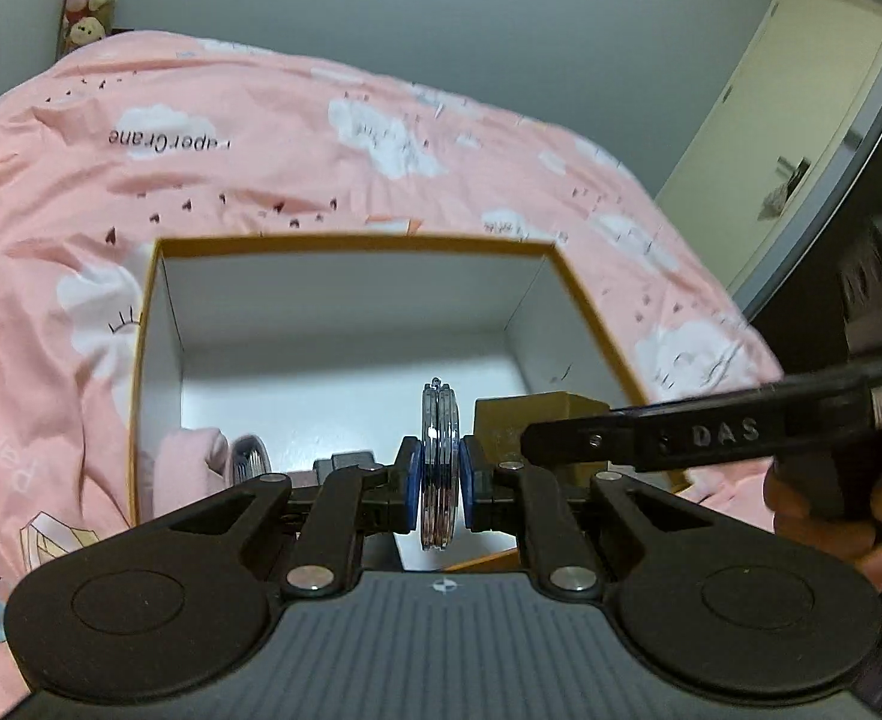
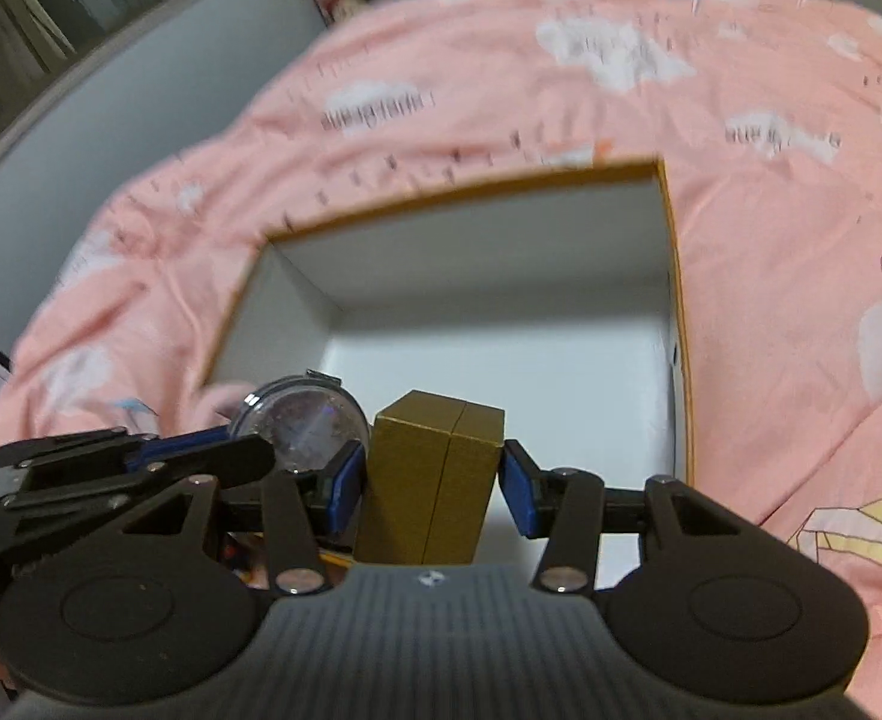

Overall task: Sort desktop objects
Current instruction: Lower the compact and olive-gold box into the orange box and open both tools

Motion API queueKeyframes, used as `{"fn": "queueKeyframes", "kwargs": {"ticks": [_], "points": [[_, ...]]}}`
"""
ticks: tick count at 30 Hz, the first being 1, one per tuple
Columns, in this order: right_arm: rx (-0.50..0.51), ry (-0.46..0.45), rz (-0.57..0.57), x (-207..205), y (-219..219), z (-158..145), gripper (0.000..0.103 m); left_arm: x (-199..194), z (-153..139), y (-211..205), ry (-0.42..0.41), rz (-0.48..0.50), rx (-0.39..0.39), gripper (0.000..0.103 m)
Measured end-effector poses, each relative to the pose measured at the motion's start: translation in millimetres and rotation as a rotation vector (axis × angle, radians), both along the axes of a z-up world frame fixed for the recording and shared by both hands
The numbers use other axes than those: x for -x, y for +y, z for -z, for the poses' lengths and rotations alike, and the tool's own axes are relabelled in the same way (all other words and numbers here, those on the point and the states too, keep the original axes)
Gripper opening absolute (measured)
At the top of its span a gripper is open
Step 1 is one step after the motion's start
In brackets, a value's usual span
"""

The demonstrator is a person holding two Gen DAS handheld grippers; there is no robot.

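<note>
Over box [image 1: 147, 324]: left gripper [image 1: 440, 474] clamps disc edge-on; right gripper [image 2: 432, 474] clamps gold block [image 2: 435, 480].

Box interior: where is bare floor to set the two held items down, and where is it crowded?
Bare white floor runs along the box's far wall and right wall. The near left corner is crowded: a pink item and a round glass piece lie there. The left hand-held gripper holds a disc, the right a gold block.

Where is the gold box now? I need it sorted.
The gold box is clamped in the right gripper, above the open carton, beside the left gripper's round compact.
</note>
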State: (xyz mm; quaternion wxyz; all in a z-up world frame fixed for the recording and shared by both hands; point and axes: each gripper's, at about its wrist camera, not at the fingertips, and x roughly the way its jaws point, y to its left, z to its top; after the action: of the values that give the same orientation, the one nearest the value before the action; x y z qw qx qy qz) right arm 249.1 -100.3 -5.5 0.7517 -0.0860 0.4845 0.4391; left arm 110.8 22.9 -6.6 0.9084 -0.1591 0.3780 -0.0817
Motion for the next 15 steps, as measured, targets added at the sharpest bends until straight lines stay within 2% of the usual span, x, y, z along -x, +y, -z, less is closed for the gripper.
{"fn": "queueKeyframes", "kwargs": {"ticks": [5, 9, 15], "points": [[0.114, 0.084, -0.047, -19, 20, 23, 0.051, -6, 15, -9, 0.035, 0.031, -0.048, 0.015], [0.177, 0.110, -0.049, -27, 33, 33, 0.051, -12, 23, -15, 0.085, 0.037, -0.080, 0.015], [0.216, 0.192, -0.055, -34, 40, 48, 0.049, -21, 33, -14, 0.151, 0.031, -0.069, 0.015]]}}
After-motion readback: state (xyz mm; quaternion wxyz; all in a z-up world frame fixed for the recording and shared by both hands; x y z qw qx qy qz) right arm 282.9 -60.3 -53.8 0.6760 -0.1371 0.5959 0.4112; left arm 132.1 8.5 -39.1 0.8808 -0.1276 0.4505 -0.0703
